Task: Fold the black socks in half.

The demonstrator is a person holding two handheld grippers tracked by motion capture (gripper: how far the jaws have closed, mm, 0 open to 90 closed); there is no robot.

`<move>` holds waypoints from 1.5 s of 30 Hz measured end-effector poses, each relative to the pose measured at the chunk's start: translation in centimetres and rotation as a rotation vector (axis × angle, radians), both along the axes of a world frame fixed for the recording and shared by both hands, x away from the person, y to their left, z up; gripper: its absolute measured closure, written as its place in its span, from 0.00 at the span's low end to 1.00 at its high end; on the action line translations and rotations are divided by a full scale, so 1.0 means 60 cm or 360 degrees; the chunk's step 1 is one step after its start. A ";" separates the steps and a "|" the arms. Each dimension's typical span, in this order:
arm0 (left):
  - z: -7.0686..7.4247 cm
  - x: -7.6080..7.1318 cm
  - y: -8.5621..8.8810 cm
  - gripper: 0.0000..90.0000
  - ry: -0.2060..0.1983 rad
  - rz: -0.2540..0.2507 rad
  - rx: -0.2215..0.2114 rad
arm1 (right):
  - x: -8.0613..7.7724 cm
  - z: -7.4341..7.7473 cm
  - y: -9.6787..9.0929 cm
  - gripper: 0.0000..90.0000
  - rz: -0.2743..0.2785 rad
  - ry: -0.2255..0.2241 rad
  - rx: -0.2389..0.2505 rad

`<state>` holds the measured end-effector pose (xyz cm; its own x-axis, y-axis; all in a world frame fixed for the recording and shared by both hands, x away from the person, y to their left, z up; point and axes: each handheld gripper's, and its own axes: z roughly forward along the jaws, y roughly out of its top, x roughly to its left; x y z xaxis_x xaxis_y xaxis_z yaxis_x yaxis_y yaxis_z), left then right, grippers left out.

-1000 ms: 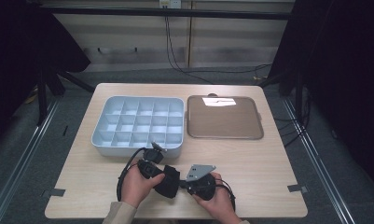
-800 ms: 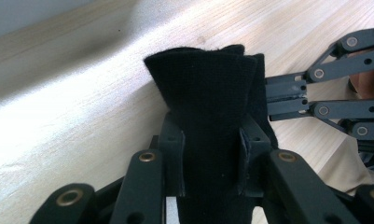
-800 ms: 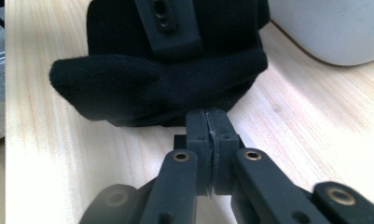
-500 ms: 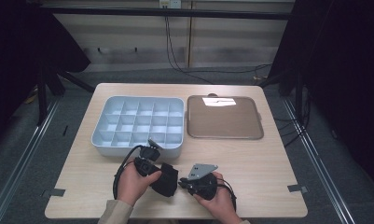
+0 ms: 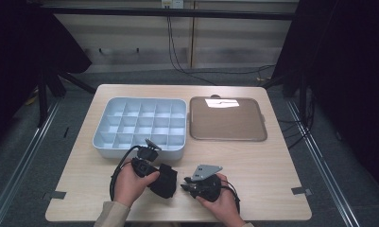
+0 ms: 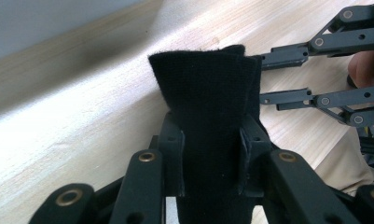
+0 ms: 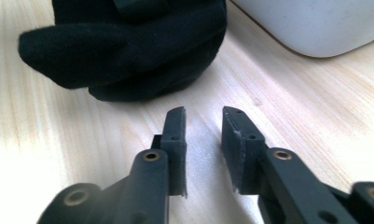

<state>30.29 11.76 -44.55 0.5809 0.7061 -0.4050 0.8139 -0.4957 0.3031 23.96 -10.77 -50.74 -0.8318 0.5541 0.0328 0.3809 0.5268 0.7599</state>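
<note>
— What's on your left side?

— On the table [image 5: 272, 179], at far left, sits the divided bin [image 5: 140, 125], pale blue, its near wall just beyond my left hand [image 5: 130, 184]. That hand holds the left gripper [image 5: 159, 178], and its jaws are clamped on the black cloth [image 5: 164, 180]. In the left gripper view the cloth [image 6: 208, 116] stands up between the two pads [image 6: 173, 154], pinched on both sides, with its upper edge flaring out above them.

— Is the cloth off the table?

— Hard to say from above; its lower part looks to rest on the wood, near the front edge and just in front of the bin. In the right gripper view it [image 7: 128, 46] lies as a dark bundle on the wood.

— And moving right?

— Next comes the right gripper [image 5: 185, 186], in my right hand [image 5: 220, 201], pointing leftward at the cloth. Its jaws have just been opening. In the right gripper view they stand apart, bare wood showing in the gap, and nothing is between them. The tips sit just short of the cloth, not touching it. The same jaws show in the left gripper view [image 6: 268, 79], beside the cloth's far edge.

— Anything further right?

— The brown tray [image 5: 227, 120], beside the bin at the back right, well apart from both grippers.
</note>
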 end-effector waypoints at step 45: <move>0.059 0.017 0.047 0.76 -0.0064 0.0027 0.0076 | 0.007 -0.004 0.009 0.16 -0.0037 0.0036 -0.0066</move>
<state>31.31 14.59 -41.00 0.5838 0.7341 -0.3469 0.8099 -0.4966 0.3120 24.37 -10.22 -51.01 -0.8181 0.5744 0.0281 0.4100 0.5483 0.7288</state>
